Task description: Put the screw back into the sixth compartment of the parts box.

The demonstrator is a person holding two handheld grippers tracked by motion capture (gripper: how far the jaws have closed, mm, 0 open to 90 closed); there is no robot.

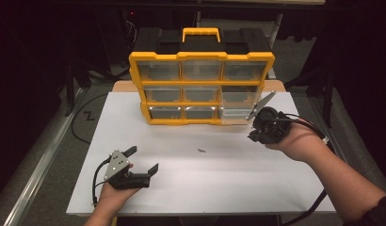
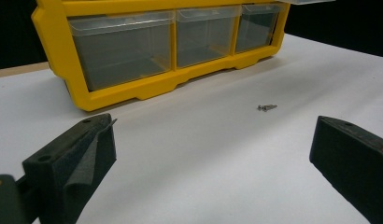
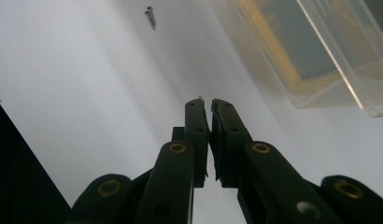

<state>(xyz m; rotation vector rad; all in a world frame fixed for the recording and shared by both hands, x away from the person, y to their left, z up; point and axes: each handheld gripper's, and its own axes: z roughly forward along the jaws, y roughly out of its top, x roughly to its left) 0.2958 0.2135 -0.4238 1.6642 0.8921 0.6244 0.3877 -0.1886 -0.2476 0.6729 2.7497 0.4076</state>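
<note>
High view, front edge first: left gripper (image 1: 143, 159) sitting wide open, nothing in it, aimed at the tiny screw (image 1: 201, 150) lying loose mid-table, well apart from both. Farther back, right gripper (image 1: 252, 126) pinched closed and empty beside the pulled-out drawer (image 1: 238, 107) of the yellow organizer (image 1: 201, 89). Probably easy to flick the screw away with a sloppy pinch

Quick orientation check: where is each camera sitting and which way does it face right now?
High view: above the person's side, looking forward and down at table, organizer, both hands, left gripper, right gripper.
Left gripper view: low, facing the organizer's bottom drawers; its spread fingers show.
Right gripper view: tilted over the table beside a pulled-out drawer; its closed fingers show.
All share the screw.
</note>
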